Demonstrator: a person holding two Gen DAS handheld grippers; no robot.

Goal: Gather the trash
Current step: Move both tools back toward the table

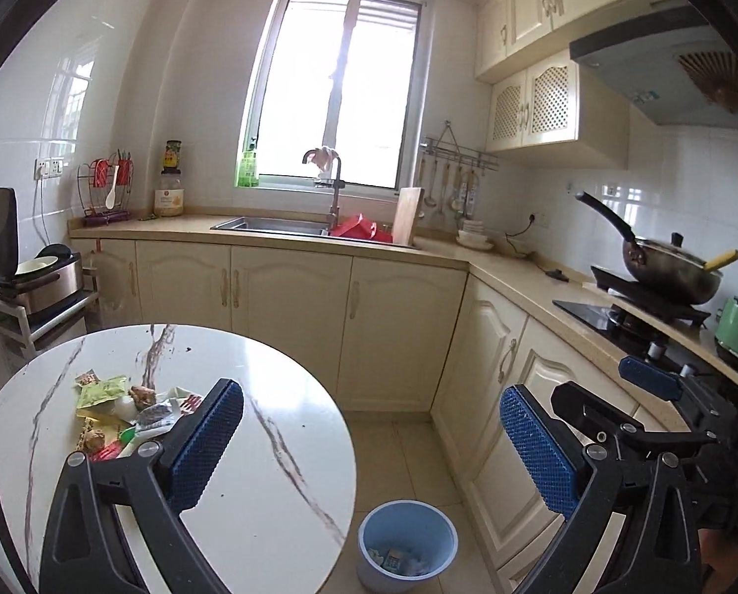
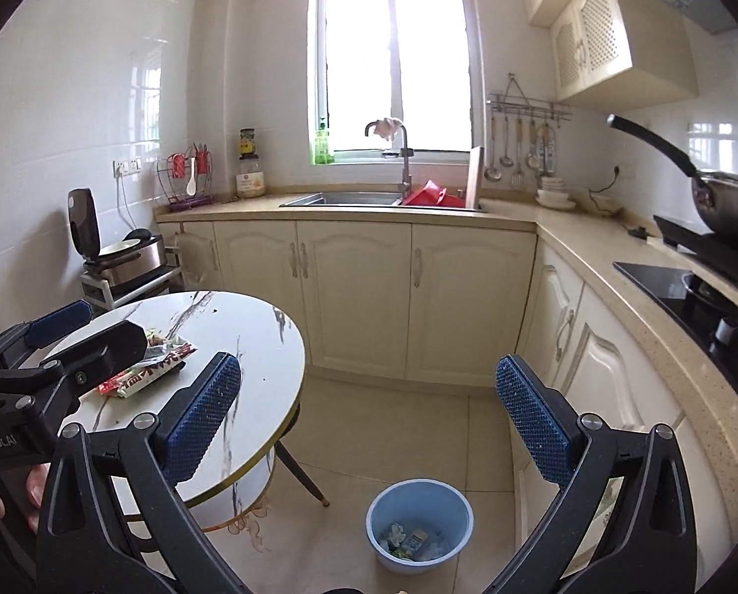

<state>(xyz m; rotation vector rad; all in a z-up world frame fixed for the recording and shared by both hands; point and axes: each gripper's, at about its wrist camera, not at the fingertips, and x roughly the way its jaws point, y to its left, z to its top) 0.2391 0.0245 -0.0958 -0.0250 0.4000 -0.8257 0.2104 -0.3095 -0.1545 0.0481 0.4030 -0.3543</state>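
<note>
The left gripper [image 1: 371, 440] has its blue-padded jaws spread wide with nothing between them, and in its own view the pile of wrappers [image 1: 126, 413] lies at lower left on the round marble table [image 1: 250, 376], touching or partly hidden behind the tip of the left-hand finger. The right gripper [image 2: 369, 413] also stands wide apart and empty, hanging over open floor; in its view the wrappers [image 2: 151, 369] sit at left centre, well apart from its fingers and partly covered by the left gripper's black frame. The blue bin [image 2: 419, 524] stands on the tiled floor at bottom centre of both views, just off the table's rim, with a few scraps already inside; in each picture it shows below the gap between the jaws. A person's fingers [image 2: 32, 490] show at the lower left edge of the right wrist view, under the left gripper's body. Cream cabinets [image 1: 289, 307] run across the middle of both frames and turn along the right side, closing in the floor space around the bin. Farther back, a sink [image 1: 270, 225] sits under the window, and a wok [image 1: 670, 272] rests on the stove at the right edge. The table's far half is bare.
</note>
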